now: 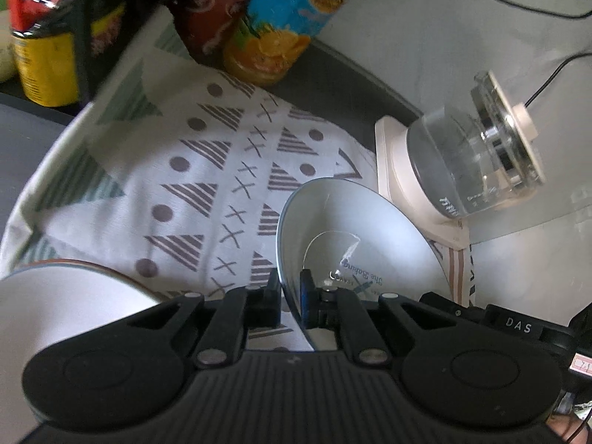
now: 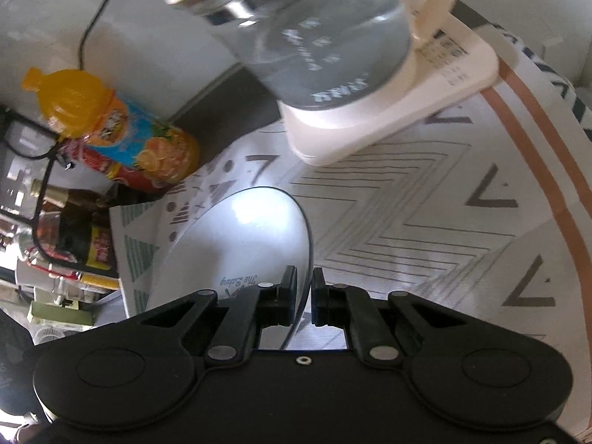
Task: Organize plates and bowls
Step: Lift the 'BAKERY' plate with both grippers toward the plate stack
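The left gripper [image 1: 290, 296] has its jaws pinched tight on the rim of a white bowl [image 1: 355, 229]. The rim edge runs straight down between the two black fingers, one finger outside the wall and the other, with a blue pad, inside. The bowl's hollow opens ahead and to the right of the jaws, tipped on edge, and printed lettering shows on its floor just past the inner finger.

The right gripper [image 2: 304, 298] is likewise clamped on a rim of the white bowl [image 2: 244, 244]. The thin edge passes between its fingers, and the bowl spreads away ahead and to the left of the jaws, with the same lettering close to the left finger. Whether the bowl clears the cloth cannot be told.

Both grippers point steeply downward at the patterned tablecloth [image 1: 207, 170], which lies beneath and beyond the jaws. In the left wrist view the corner of the other gripper's black body sits just to the right of the jaws.

A second white dish [image 1: 70, 296] lies low to the left of the left jaws, apart from them. Further ahead and to the right of those jaws stands a glass kettle [image 1: 470, 159] on a pale base. An orange juice bottle [image 1: 285, 26] stands far ahead, beside a red one.
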Motion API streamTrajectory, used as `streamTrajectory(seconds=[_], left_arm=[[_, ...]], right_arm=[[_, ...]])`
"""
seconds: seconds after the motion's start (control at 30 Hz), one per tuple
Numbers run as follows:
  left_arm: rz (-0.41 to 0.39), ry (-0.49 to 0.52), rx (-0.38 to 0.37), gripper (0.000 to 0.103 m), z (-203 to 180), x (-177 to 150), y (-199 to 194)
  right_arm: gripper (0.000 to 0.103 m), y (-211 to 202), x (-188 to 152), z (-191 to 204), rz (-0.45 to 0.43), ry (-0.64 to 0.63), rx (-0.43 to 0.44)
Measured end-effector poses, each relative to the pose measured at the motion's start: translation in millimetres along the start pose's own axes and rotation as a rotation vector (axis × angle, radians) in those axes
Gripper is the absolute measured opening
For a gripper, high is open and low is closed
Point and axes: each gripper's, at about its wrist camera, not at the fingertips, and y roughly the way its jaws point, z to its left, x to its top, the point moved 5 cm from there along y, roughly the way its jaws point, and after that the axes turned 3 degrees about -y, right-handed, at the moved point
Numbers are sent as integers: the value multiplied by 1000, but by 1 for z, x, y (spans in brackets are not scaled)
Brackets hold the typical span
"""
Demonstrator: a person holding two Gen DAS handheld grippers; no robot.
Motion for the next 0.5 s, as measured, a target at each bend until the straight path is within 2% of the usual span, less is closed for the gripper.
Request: streamTrajectory(seconds=[0.23,0.5], left_arm=[[-45,-13,-8,7,20,3,-33],[-56,-27,0,7,53,0,-61]], right_arm=[[8,-5,-12,32,-15,-48,19],[8,-7,-36,66,-30,-92,46]])
